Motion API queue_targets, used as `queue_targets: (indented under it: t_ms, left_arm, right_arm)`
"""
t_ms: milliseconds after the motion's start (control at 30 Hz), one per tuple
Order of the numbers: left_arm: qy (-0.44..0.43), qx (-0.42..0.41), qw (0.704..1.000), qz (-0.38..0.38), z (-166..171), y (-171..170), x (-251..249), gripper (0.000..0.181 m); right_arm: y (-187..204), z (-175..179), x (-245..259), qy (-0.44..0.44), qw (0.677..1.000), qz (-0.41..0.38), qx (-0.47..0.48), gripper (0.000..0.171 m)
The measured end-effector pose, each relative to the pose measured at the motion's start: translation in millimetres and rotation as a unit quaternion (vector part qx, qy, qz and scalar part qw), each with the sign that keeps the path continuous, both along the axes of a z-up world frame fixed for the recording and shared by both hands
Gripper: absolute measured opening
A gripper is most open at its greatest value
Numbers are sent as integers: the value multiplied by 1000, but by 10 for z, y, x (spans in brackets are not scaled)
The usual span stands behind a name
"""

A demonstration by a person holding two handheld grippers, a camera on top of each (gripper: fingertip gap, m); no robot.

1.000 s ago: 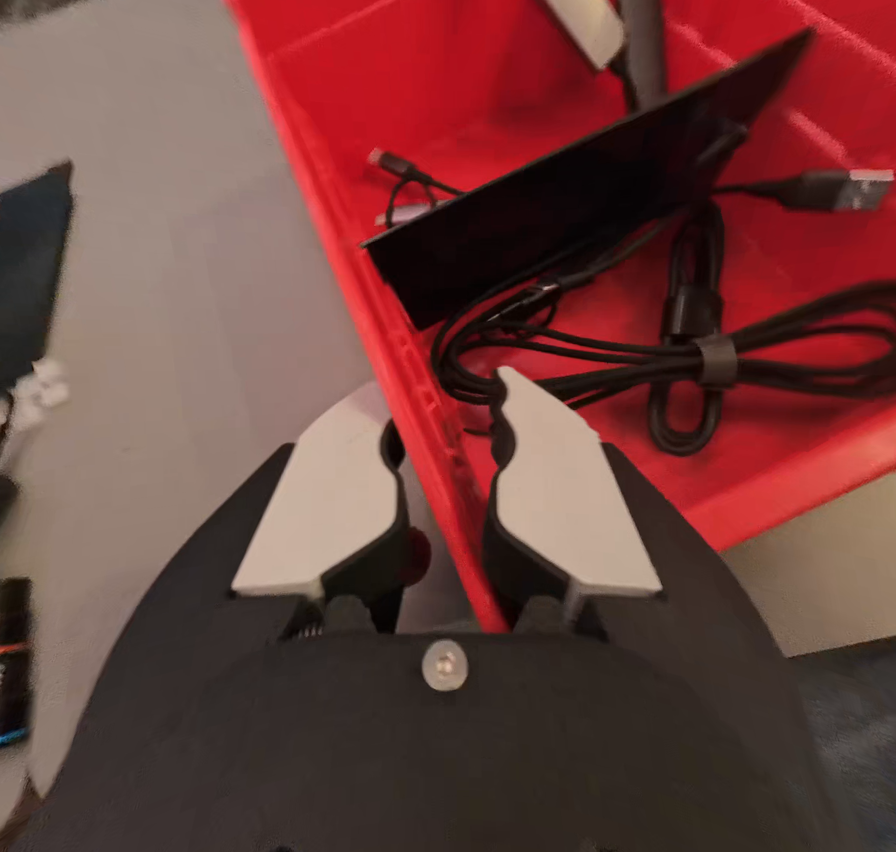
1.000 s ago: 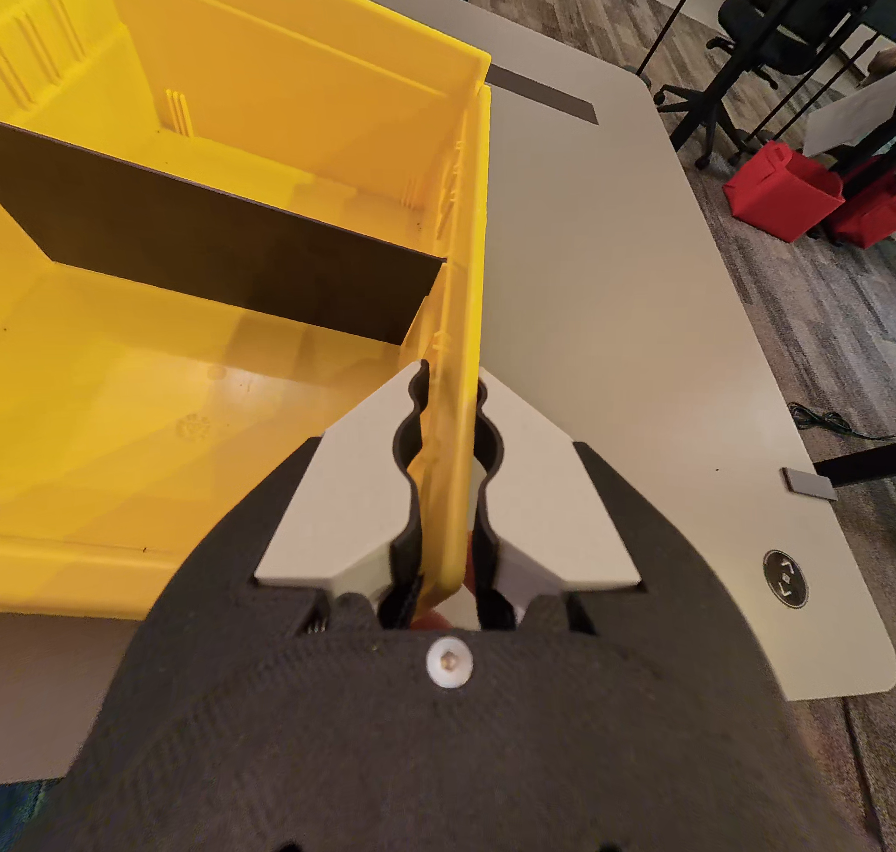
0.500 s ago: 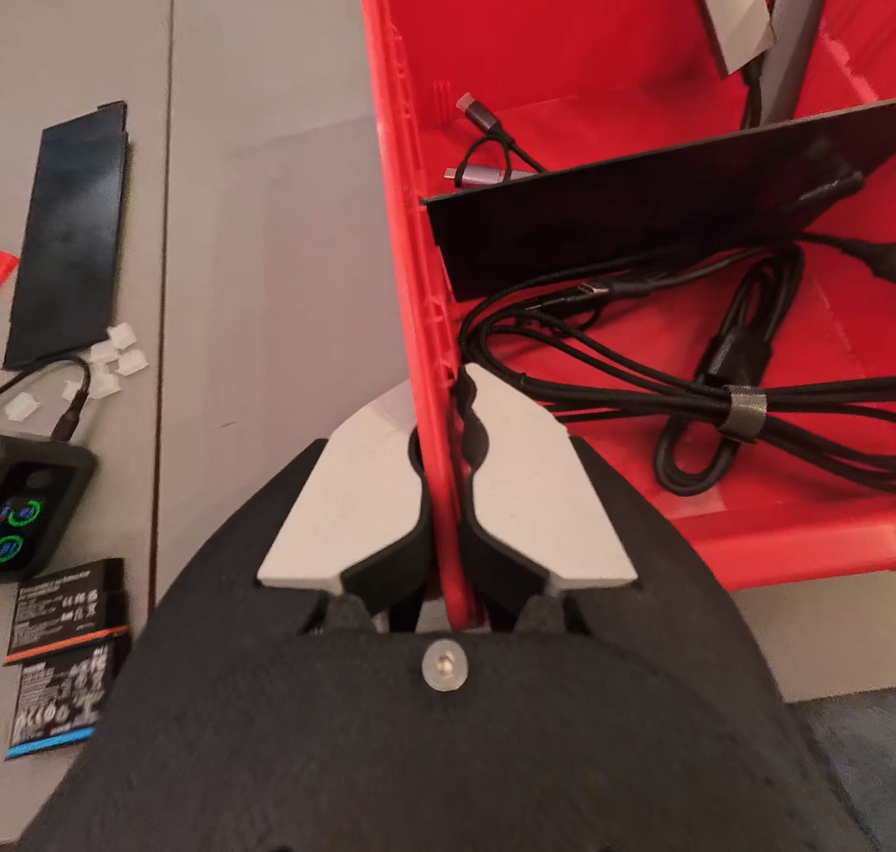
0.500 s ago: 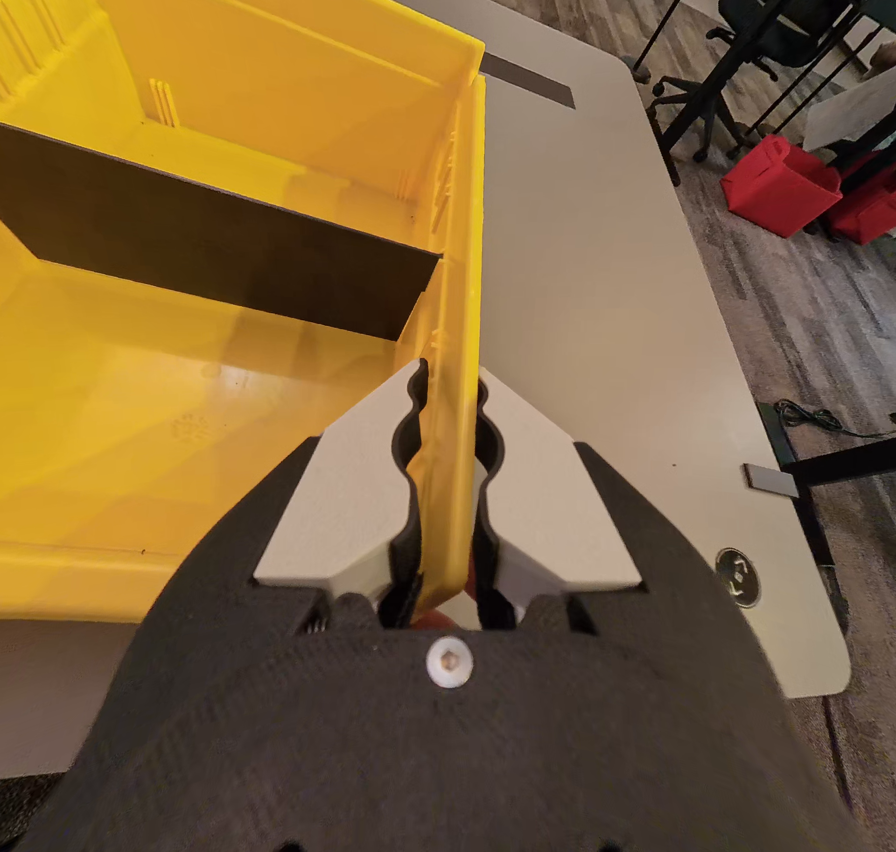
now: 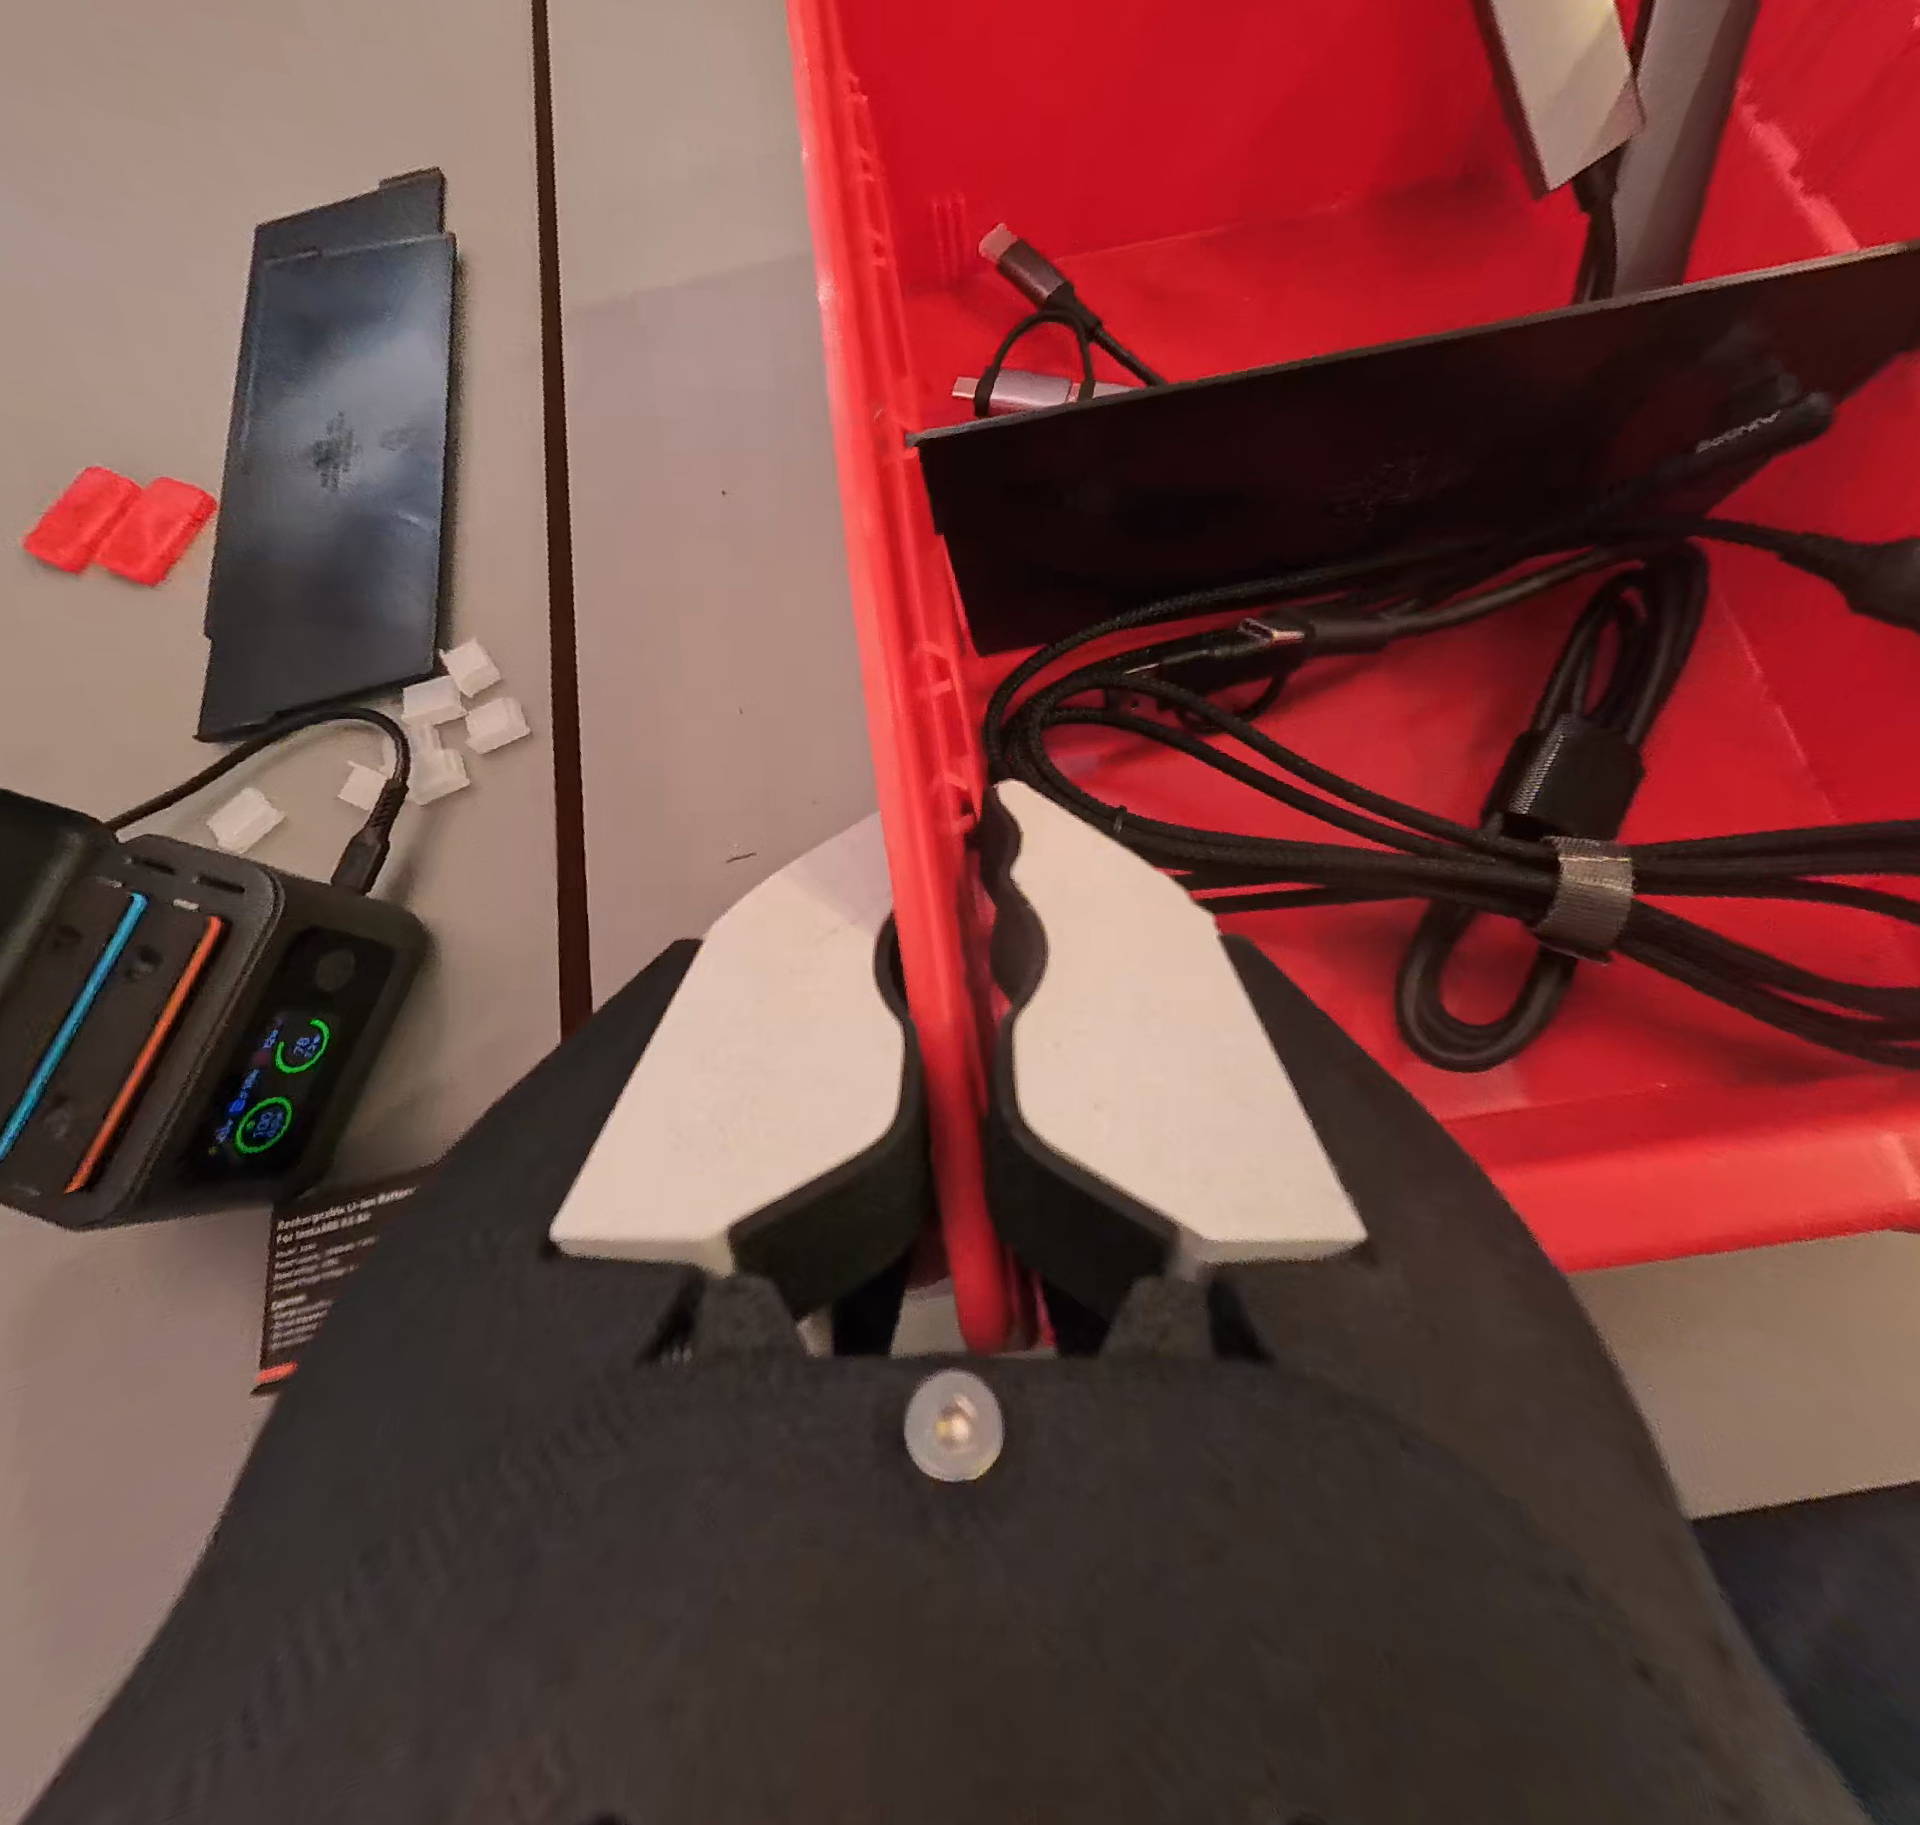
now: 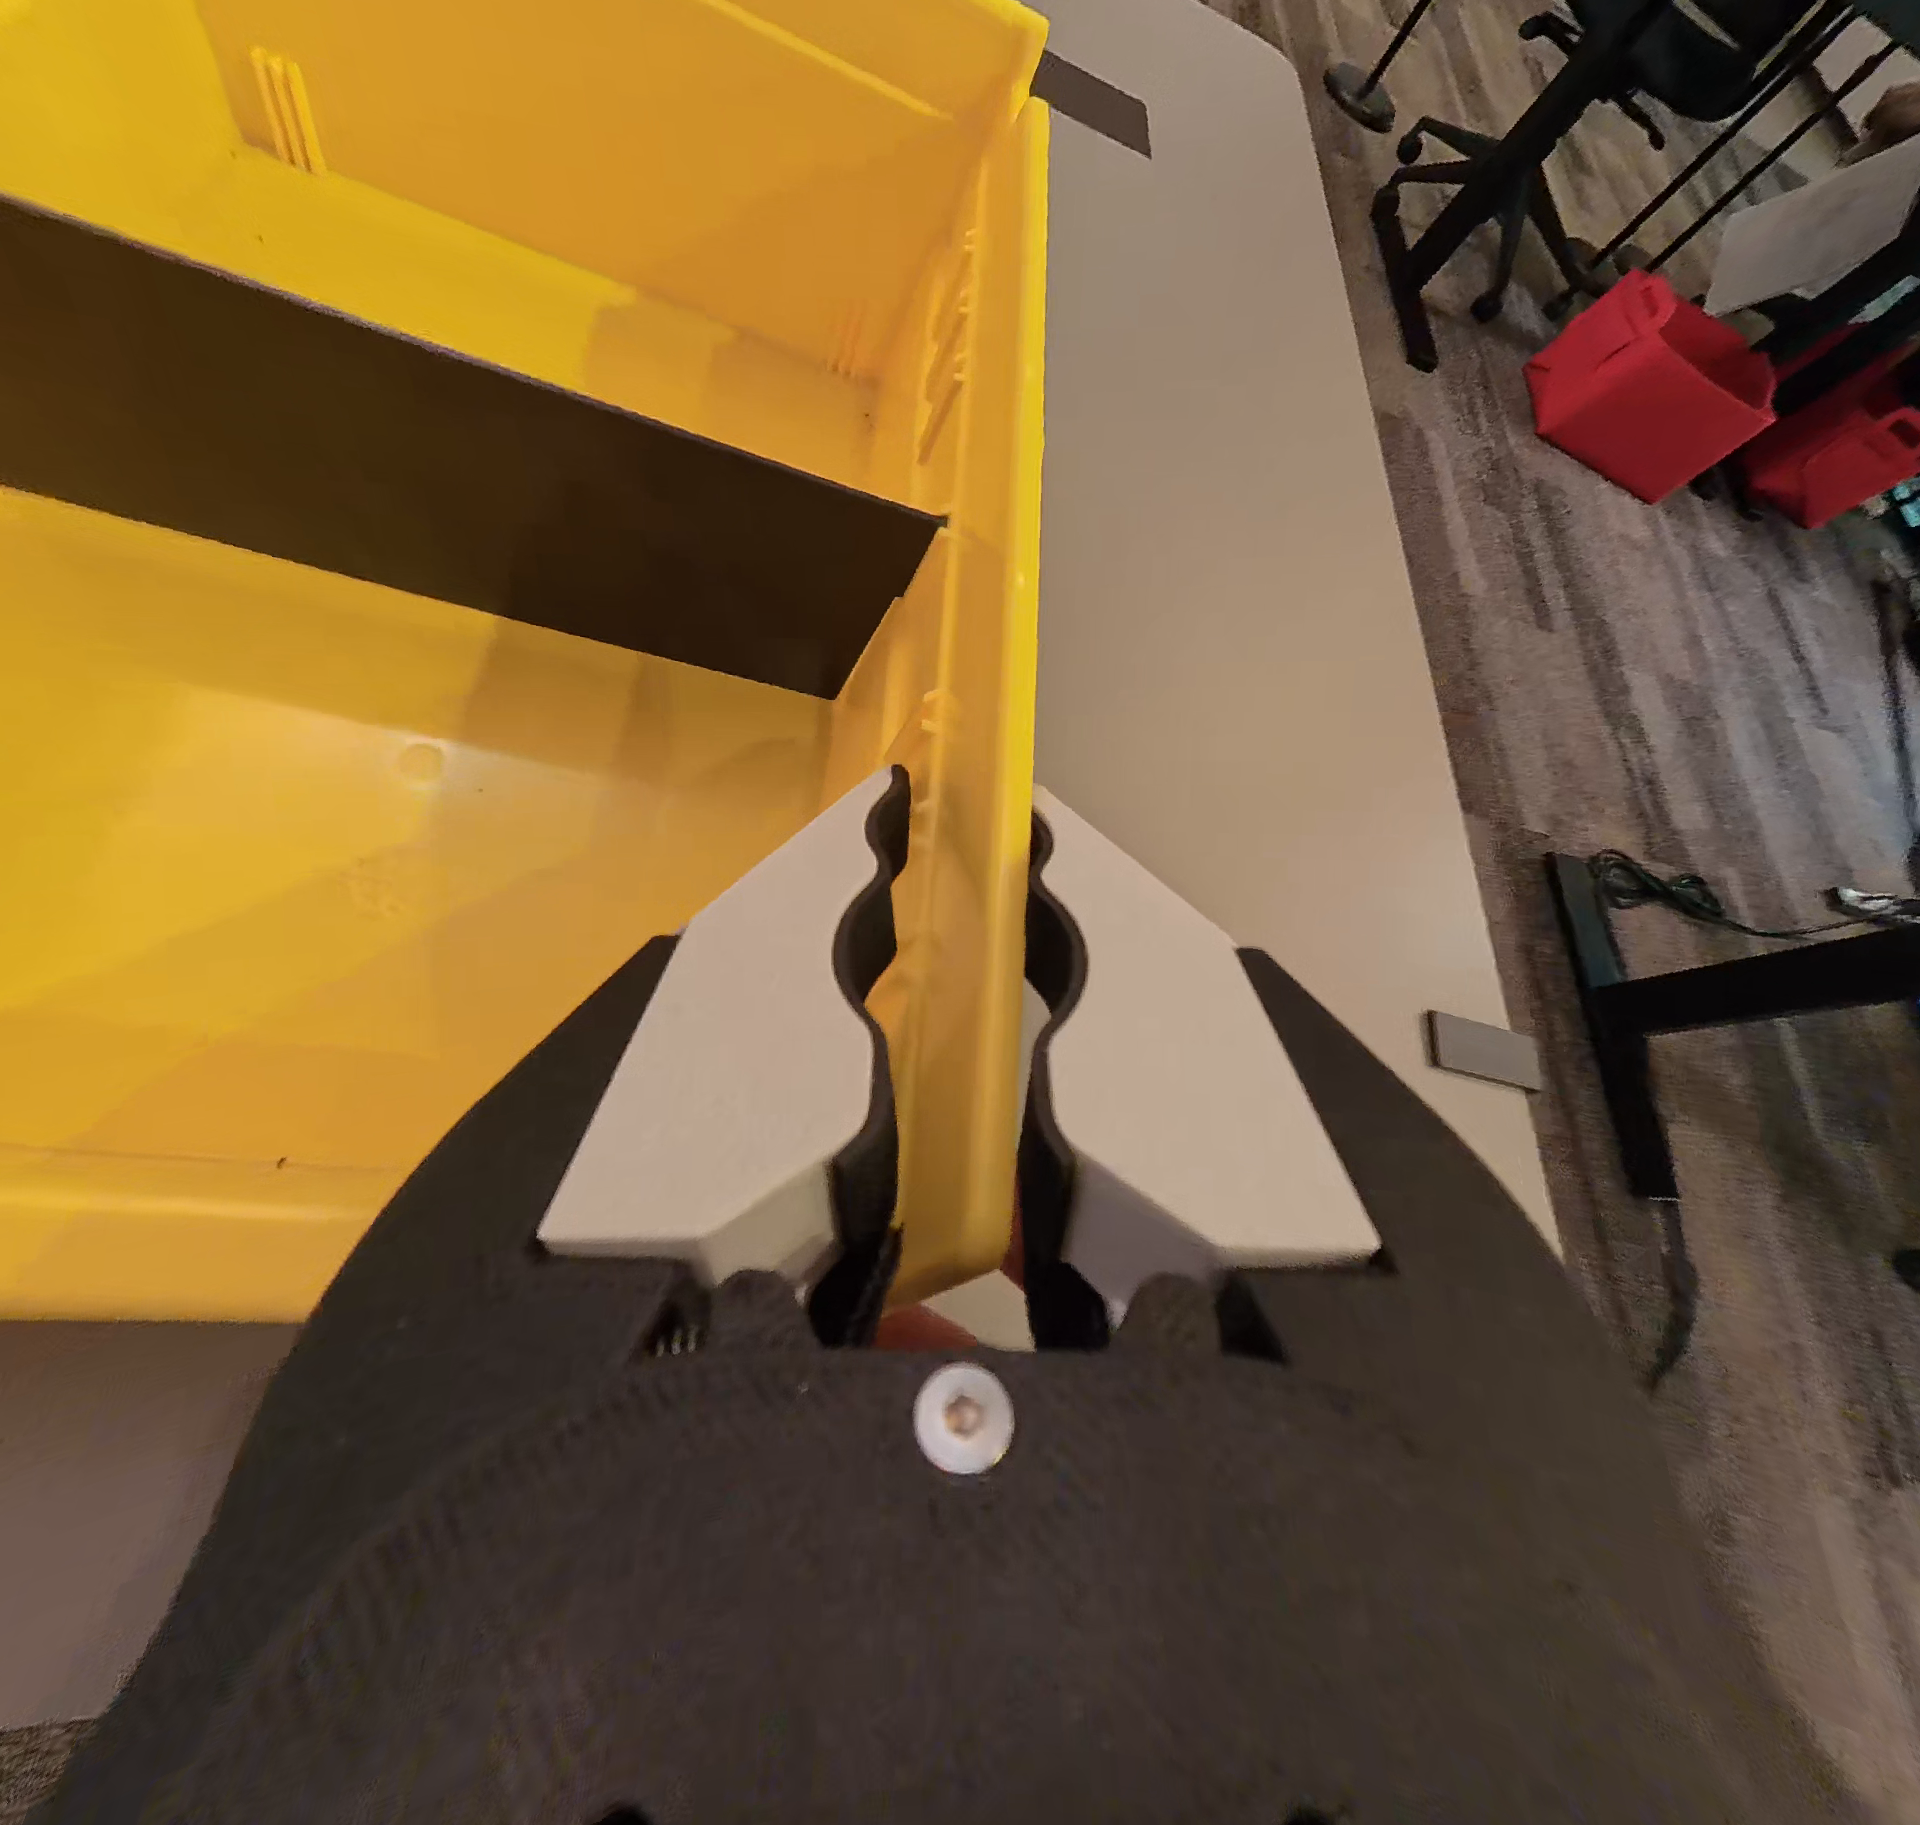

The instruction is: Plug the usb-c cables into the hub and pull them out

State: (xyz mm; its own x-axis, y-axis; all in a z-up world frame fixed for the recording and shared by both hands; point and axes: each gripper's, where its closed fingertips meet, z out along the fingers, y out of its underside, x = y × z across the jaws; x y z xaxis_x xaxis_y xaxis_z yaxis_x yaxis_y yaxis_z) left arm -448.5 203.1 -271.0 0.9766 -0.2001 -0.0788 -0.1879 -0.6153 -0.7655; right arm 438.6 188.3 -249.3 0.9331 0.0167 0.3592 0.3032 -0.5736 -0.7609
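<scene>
Office or lab workspace: grey bench (image 6: 1226, 549), wood-look floor (image 6: 1662, 695) right of the fingers, rolling office chair (image 6: 1538, 82) beyond.
</scene>
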Motion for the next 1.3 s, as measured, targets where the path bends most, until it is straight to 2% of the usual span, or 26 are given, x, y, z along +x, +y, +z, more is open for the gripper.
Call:
queue_targets:
  t_ms: [100, 200, 333, 400, 567, 667, 733, 800, 867, 1000, 1100, 1200, 1233, 1300]
  left_arm:
    - [16, 7, 1000, -8, 6, 10, -7, 7]
    - [-13, 9, 1000, 2, 6, 8, 1, 7]
    - [-26, 20, 999, -2, 61, -28, 4, 29]
    - [-16, 26, 1000, 3, 119, -59, -24, 39]
    - [41, 74, 996, 23, 455, -58, -98, 54]
    - [45, 117, 992, 12, 793, 12, 92, 54]
    - [9, 118, 993, -29, 970, 104, 423, 53]
    - [-14, 103, 992, -69, 1071, 254, 770, 53]
    - [1, 90, 992, -92, 1096, 478, 1033, 55]
    - [32, 7, 994, -101, 767, 1005, 1310, 56]
    - [-12, -88, 992, -85, 376, 1276, 1393, 59]
    - [-56, -131, 986, -85, 212, 1420, 1509, 59]
    - [-61, -139, 985, -79, 173, 1460, 1515, 56]
    - [-70, -145, 984, -76, 118, 1523, 1521, 35]
  right_arm:
    - [30, 0, 111, 14, 1000, 1, 4, 17]
    - [70, 2, 175, -3, 1000, 16, 1, 17]
    - [64, 51, 172, -34, 999, 26, -8, 33]
    - [51, 197, 132, -45, 999, 25, 14, 45]
    - [-60, 764, -73, -100, 992, 12, 79, 46]
    - [-113, 1058, -472, -113, 987, 45, 107, 34]
    - [-123, 1206, -827, -100, 985, 71, 125, 22]
    - [-102, 1298, -1269, -89, 979, 112, 143, 22]
    - [-84, 1285, -1728, -79, 975, 157, 137, 22]
    - [-157, 1231, -2715, -7, 960, 245, 136, 22]
    - [-294, 1105, -3261, 17, 947, 296, 119, 22]
    - [-383, 1032, -3577, 62, 939, 318, 118, 21]
    - [-405, 995, -3660, 75, 936, 323, 118, 21]
    - [-440, 886, -3801, 88, 932, 333, 111, 20]
